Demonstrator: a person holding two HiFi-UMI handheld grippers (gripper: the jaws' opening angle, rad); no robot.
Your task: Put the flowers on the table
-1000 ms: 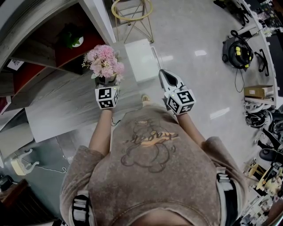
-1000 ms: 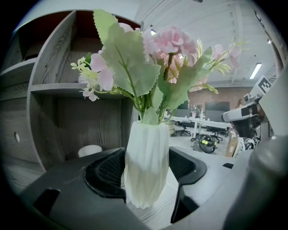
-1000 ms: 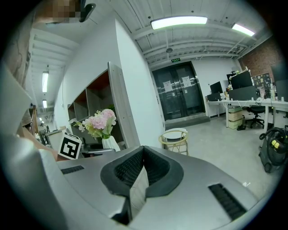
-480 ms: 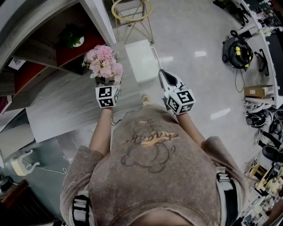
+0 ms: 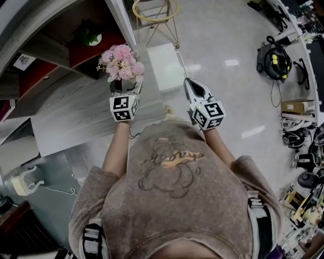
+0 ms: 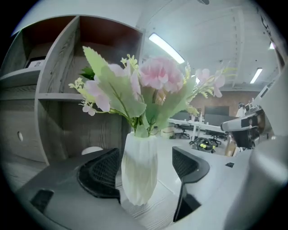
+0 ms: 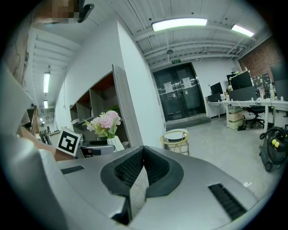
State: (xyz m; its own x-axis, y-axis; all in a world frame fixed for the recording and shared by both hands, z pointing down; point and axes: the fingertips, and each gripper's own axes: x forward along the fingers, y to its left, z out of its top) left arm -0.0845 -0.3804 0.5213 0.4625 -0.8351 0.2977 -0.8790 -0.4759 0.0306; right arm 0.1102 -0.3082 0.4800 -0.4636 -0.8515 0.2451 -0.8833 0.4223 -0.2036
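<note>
A bunch of pink flowers (image 5: 121,61) stands in a white ribbed vase (image 5: 123,86) on the grey wood-grain table (image 5: 76,116). In the left gripper view the vase (image 6: 139,168) is upright, its base on the table top (image 6: 150,218), with the blooms (image 6: 155,76) above it. My left gripper (image 5: 124,95) has the vase between its jaws, which are opening. A clear gap shows at the right pad (image 6: 189,162). My right gripper (image 5: 191,86) hangs off the table's right end over the floor. Its jaws are shut with nothing in them (image 7: 143,155).
A shelf unit with red-backed compartments (image 5: 76,45) stands behind the table. A white box (image 5: 164,66) and a gold wire stool (image 5: 154,10) are past the table's right end. Farther right on the shiny floor are a vacuum cleaner (image 5: 273,58) and a cardboard box (image 5: 296,106).
The head view has shifted a little. The left gripper stays at the vase, and slightly more of the vase shows ahead of its cube. The right gripper has not moved.
</note>
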